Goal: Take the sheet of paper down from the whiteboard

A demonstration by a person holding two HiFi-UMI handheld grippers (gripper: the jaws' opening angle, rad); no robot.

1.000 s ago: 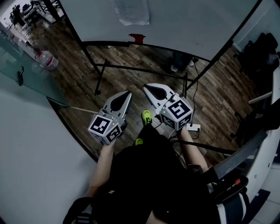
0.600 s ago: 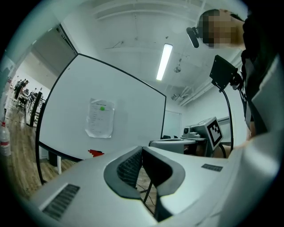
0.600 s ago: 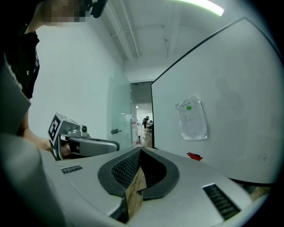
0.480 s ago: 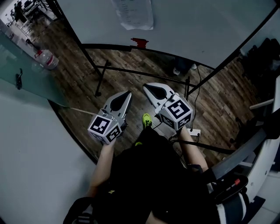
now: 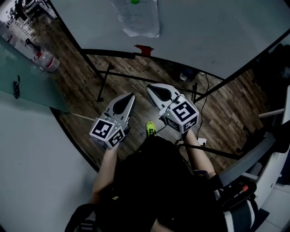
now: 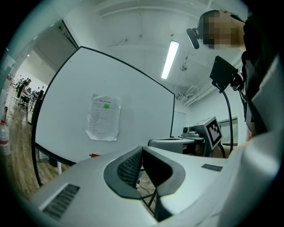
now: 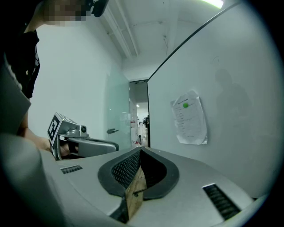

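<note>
Approach stage: bring the 2 grippers level up to the sheet of paper (image 5: 138, 18), hung high on the whiteboard (image 5: 204, 27) under what looks like a green magnet (image 5: 134, 1); part jaws only beside its loose lower edge. Left gripper (image 5: 130, 96): jaws closed, nothing between, well apart from the board. Right gripper (image 5: 150, 88): likewise closed and empty.

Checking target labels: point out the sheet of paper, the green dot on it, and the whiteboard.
sheet of paper (image 6: 104, 120): left gripper view, sheet's middle.
green dot (image 7: 185, 105): right gripper view, its centre.
whiteboard (image 5: 217, 22): head view, bare surface.
</note>
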